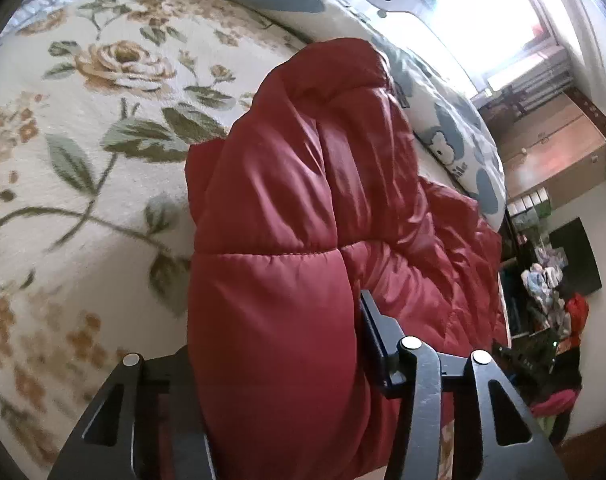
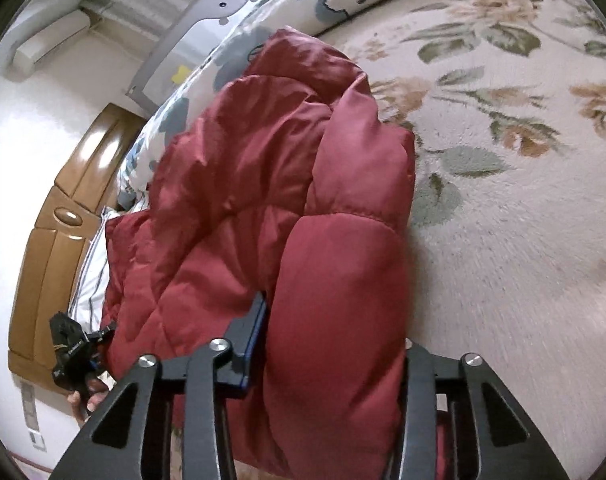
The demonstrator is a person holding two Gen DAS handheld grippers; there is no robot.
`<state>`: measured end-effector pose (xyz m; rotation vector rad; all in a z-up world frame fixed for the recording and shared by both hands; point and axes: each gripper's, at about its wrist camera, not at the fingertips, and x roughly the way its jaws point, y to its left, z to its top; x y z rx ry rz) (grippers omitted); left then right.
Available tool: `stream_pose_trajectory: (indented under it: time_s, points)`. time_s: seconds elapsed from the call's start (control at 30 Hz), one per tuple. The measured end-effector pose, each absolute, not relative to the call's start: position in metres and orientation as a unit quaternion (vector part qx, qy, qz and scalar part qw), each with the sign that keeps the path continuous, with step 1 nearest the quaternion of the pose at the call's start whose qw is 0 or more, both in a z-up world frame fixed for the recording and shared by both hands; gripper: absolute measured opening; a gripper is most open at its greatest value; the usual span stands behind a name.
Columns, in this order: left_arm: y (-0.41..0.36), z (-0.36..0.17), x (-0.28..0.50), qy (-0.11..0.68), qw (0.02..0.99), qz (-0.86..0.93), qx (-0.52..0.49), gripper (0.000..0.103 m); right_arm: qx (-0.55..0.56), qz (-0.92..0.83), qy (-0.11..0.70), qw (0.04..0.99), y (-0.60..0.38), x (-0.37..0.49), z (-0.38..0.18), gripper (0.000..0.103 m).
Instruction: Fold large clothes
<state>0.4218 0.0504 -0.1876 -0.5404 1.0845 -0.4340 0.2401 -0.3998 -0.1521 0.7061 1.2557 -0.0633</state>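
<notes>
A red puffer jacket (image 1: 303,208) lies bunched on a floral bedspread (image 1: 83,120). My left gripper (image 1: 275,344) is shut on a thick padded edge of the jacket, which bulges between the jaws and hides the left finger. In the right wrist view the same jacket (image 2: 255,184) fills the middle. My right gripper (image 2: 335,340) is shut on another padded edge of it, with the right finger hidden by fabric. The left gripper also shows in the right wrist view (image 2: 73,354), low beside the jacket, with a hand on it.
A white quilt with blue cartoon print (image 1: 455,136) lies along the far side of the bed. A wooden headboard (image 2: 63,208) and striped pillow (image 2: 91,280) are at the left. A wooden cabinet (image 1: 555,152) and clutter on the floor (image 1: 551,292) sit beyond the bed.
</notes>
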Motion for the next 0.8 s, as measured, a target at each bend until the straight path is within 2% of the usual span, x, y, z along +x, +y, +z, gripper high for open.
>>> stream_pose_trajectory:
  time_s: [0.6, 0.8]
  points:
    - [0.136, -0.129, 0.231, 0.501, 0.798, -0.237, -0.235, 0.043, 0.35, 0.014, 0.569, 0.744, -0.361, 0.114, -0.085, 0.035]
    - [0.143, -0.123, 0.202, 0.501, 0.8, -0.232, -0.234, 0.044, 0.352, 0.011, 0.569, 0.743, -0.356, 0.092, -0.08, 0.035]
